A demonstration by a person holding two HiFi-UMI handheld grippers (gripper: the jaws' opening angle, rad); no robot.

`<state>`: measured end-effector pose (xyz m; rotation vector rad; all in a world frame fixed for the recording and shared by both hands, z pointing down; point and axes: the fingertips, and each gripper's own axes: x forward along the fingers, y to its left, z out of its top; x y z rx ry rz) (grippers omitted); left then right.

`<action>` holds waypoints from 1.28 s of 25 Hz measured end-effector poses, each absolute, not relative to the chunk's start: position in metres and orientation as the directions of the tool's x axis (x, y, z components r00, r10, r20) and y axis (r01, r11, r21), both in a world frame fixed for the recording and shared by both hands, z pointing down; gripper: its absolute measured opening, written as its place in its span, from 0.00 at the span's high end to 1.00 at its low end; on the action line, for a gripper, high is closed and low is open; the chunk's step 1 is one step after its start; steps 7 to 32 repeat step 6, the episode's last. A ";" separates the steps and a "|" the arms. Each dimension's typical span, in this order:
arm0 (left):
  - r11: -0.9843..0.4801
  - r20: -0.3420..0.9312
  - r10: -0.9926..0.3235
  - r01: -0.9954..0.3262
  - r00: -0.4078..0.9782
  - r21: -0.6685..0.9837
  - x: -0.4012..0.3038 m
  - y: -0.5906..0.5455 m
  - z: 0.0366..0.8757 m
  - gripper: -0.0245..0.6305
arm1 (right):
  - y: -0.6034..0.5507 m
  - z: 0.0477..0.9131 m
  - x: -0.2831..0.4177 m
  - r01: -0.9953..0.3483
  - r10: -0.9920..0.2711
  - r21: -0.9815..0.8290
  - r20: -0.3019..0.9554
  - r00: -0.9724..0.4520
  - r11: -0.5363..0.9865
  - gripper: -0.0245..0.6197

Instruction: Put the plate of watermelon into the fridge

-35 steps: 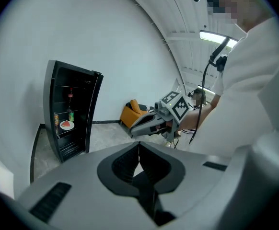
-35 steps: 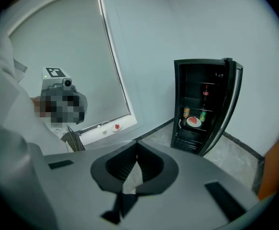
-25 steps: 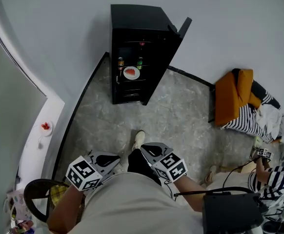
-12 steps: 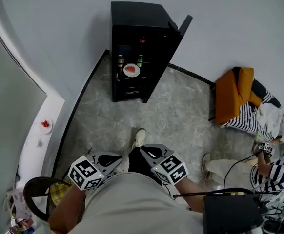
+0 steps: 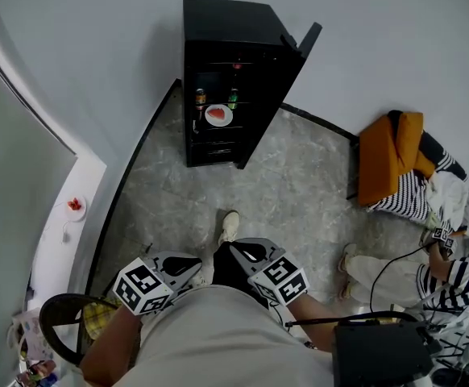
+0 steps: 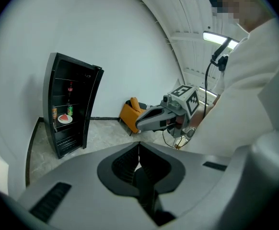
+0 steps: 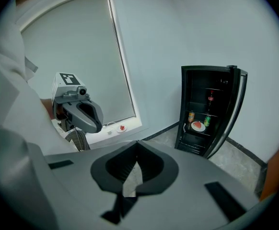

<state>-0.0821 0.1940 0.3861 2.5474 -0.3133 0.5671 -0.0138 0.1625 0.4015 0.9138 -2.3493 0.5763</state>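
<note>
1. Plate of watermelon [image 5: 218, 115]: round white plate with a red wedge on it, resting on a middle shelf inside the black fridge [image 5: 242, 31], whose door is open.
2. An orange can [image 5: 201, 97] and a green can [image 5: 233, 97] stand near the plate (print too small to read).
3. Left tool [image 6: 139, 147]: jaws together, nothing between them.
4. Right tool [image 7: 136, 146]: jaws together, empty.

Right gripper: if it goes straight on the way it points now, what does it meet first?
The way looks free. The right gripper, shut, aims left of the open fridge, probably toward the floor or white wall; depth is unclear.
</note>
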 end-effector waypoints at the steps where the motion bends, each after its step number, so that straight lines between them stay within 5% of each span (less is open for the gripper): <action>1: -0.844 0.451 -0.108 -0.321 0.886 0.429 -0.082 0.194 0.387 0.94 | 0.162 0.402 -0.014 -0.712 -0.477 -0.188 0.624 -0.619 0.677 0.94; 32: -0.850 0.455 -0.102 -0.315 0.885 0.422 -0.087 0.200 0.389 0.94 | 0.166 0.403 -0.019 -0.720 -0.488 -0.181 0.624 -0.610 0.670 0.94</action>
